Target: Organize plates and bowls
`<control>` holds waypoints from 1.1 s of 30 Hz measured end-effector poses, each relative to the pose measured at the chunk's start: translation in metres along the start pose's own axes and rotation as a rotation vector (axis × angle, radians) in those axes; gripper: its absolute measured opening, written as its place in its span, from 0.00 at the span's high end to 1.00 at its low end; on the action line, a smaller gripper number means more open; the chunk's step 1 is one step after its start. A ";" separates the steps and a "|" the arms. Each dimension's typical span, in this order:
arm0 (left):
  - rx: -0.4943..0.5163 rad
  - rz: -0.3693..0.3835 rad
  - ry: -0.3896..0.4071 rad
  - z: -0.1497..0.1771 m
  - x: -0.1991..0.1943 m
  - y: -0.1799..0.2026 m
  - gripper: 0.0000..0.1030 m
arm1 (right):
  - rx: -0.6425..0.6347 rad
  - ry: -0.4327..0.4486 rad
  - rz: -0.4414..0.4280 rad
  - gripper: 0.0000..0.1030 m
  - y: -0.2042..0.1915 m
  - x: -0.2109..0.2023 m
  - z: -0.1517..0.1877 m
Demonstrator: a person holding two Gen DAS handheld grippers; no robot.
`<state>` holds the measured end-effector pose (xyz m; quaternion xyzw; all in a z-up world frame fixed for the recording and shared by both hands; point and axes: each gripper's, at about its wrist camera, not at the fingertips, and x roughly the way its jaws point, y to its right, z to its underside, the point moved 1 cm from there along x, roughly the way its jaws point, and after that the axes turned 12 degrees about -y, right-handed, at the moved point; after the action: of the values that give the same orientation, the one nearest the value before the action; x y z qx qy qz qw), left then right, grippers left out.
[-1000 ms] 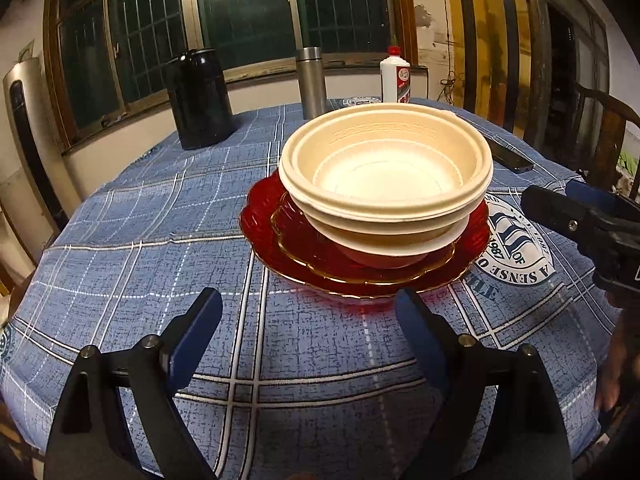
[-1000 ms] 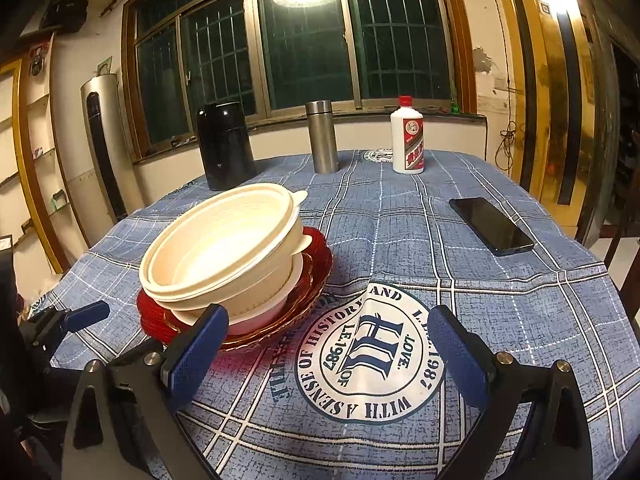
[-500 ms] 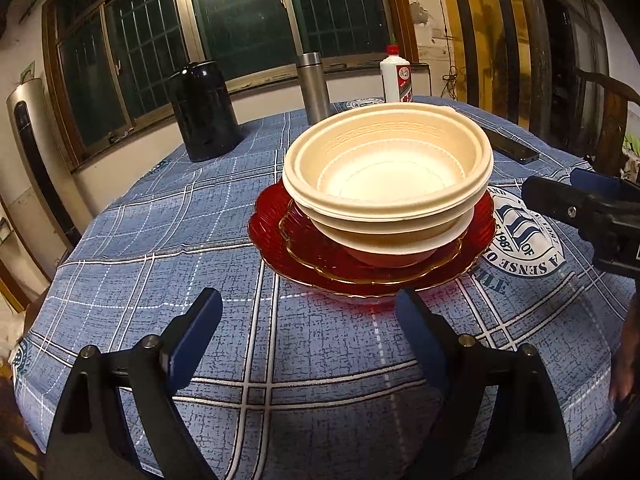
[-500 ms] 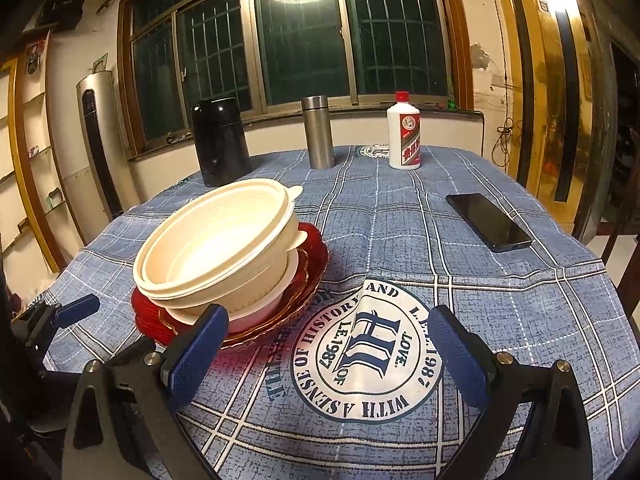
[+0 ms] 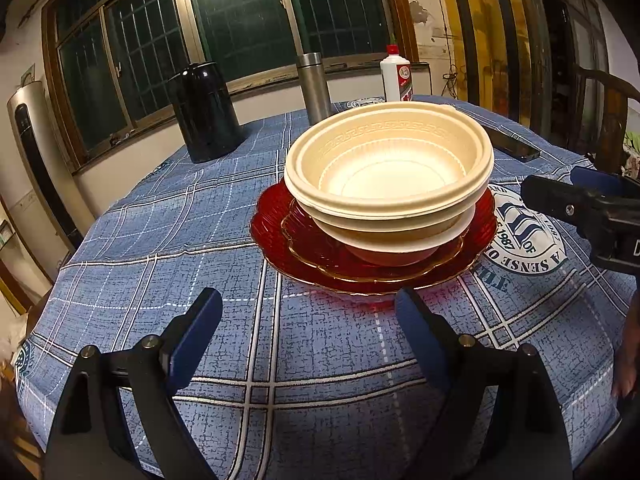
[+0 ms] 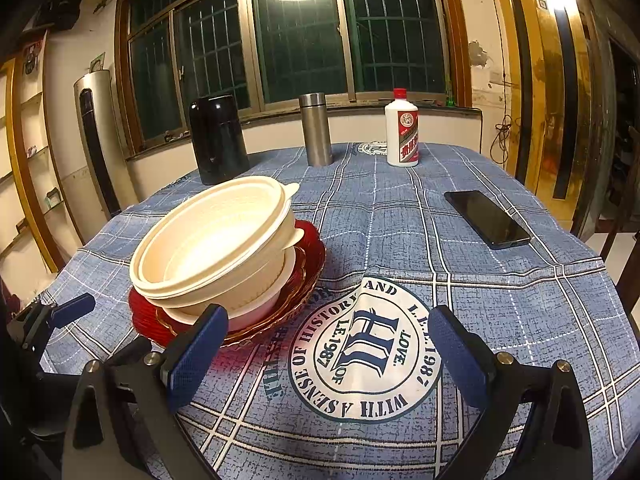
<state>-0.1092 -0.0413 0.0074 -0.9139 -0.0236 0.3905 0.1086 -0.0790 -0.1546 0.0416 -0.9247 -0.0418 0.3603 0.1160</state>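
One stack stands on the blue checked tablecloth [image 5: 168, 232]: nested cream bowls [image 5: 388, 172] [image 6: 216, 244] on a pale bowl, on a small red plate [image 5: 316, 244], on a large red plate [image 5: 272, 220] [image 6: 308, 240]. My left gripper [image 5: 308, 320] is open just short of the stack's near edge, nothing between its blue pads. My right gripper [image 6: 326, 340] is open over the round printed emblem [image 6: 364, 356], with the stack ahead on its left. Each view catches the other gripper at its edge.
At the table's far side stand a black jug [image 6: 218, 140], a steel flask [image 6: 316, 128] and a white bottle with a red cap [image 6: 402, 128]. A black phone [image 6: 488, 218] lies at the right. A wooden chair [image 5: 608, 120] stands beyond the right edge.
The left wrist view has tilted slightly, so the stack sits a little more upright in frame. Both grippers stay open and in place; nothing on the table has moved.
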 end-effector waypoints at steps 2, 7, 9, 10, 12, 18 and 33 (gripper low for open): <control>-0.004 -0.003 0.001 0.000 0.000 -0.001 0.14 | -0.002 0.001 0.002 0.02 0.000 0.000 0.000; -0.004 -0.014 0.012 0.001 -0.002 -0.001 0.14 | -0.001 0.002 0.006 0.01 0.001 0.000 0.000; 0.000 -0.020 0.015 0.002 -0.002 -0.001 0.14 | 0.001 0.001 0.006 0.01 0.001 0.001 0.000; 0.002 -0.021 0.014 0.002 -0.002 0.000 0.14 | 0.001 0.000 0.006 0.01 0.001 0.001 0.000; 0.006 -0.022 0.013 0.002 -0.002 0.001 0.14 | 0.000 -0.001 0.008 0.01 0.001 0.001 0.000; 0.004 -0.023 0.015 0.001 -0.002 -0.001 0.14 | 0.001 -0.002 0.010 0.01 0.001 0.000 0.000; 0.004 -0.023 0.015 0.001 -0.002 -0.001 0.14 | 0.001 -0.002 0.014 0.01 0.001 -0.001 0.000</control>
<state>-0.1119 -0.0399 0.0084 -0.9162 -0.0324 0.3824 0.1153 -0.0798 -0.1555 0.0425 -0.9245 -0.0353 0.3619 0.1141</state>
